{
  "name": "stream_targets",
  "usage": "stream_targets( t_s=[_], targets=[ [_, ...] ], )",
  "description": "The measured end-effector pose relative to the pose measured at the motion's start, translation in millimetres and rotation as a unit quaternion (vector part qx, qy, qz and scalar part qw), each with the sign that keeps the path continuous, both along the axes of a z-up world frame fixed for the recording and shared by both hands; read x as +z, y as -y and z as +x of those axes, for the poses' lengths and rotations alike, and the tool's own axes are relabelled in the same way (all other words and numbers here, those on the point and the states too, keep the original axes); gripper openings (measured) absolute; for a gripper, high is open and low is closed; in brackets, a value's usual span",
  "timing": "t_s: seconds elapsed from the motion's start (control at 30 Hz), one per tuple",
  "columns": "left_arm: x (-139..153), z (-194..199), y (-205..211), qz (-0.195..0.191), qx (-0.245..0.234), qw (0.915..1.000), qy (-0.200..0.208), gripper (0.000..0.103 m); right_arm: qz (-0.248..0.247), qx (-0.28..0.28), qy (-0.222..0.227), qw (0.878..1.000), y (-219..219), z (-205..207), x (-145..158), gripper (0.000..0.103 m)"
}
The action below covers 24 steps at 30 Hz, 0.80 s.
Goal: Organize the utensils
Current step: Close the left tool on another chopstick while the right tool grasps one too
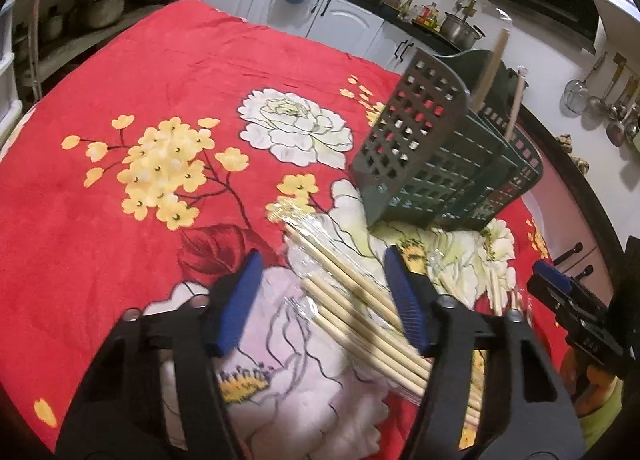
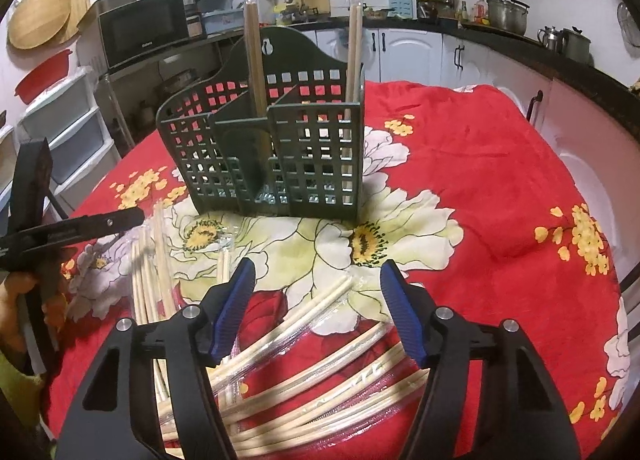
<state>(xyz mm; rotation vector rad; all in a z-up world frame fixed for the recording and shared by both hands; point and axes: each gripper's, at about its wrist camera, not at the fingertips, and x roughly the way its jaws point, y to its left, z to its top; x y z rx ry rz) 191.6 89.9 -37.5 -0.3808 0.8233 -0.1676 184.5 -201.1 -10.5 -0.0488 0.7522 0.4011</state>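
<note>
Left gripper [image 1: 320, 300] stands with jaws apart over a bundle of wrapped wooden chopsticks [image 1: 352, 312] lying on the red floral cloth [image 1: 120, 188] that covers the bench, the sticks lying between the blue pads without visible pressure. Right gripper [image 2: 318, 308] is likewise spread above a second scatter of wrapped chopsticks [image 2: 320, 344], gripping nothing. Beyond both, the dark green slotted utensil holder [image 2: 276, 156] stands upright on the cloth with two wrapped chopstick pairs [image 2: 256, 60] upright in its compartments.

Wrapped chopsticks [image 2: 320, 344] before green caddy [image 2: 276, 148]
</note>
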Motion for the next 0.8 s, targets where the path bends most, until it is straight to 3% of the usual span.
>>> stream_targets(
  t_s=[0.37,0.53,0.8],
  targets=[
    [-13.9,15.2,-6.4,-0.007,-0.003,0.9999,-0.014,0.019,0.005,-0.019,-0.045,0.999,5.5,20.1,-13.5,0.058],
    [-15.2,15.9,-8.2,-0.011,-0.006,0.9998,-0.014,0.007,0.016,-0.025,-0.076,0.997,7.3,34.1,-22.6,0.052],
    [-15.7,14.9,-10.3,-0.018,-0.009,0.9997,-0.011,0.004,0.038,-0.043,-0.115,0.992,11.8,52.5,-34.6,0.038]
  ],
)
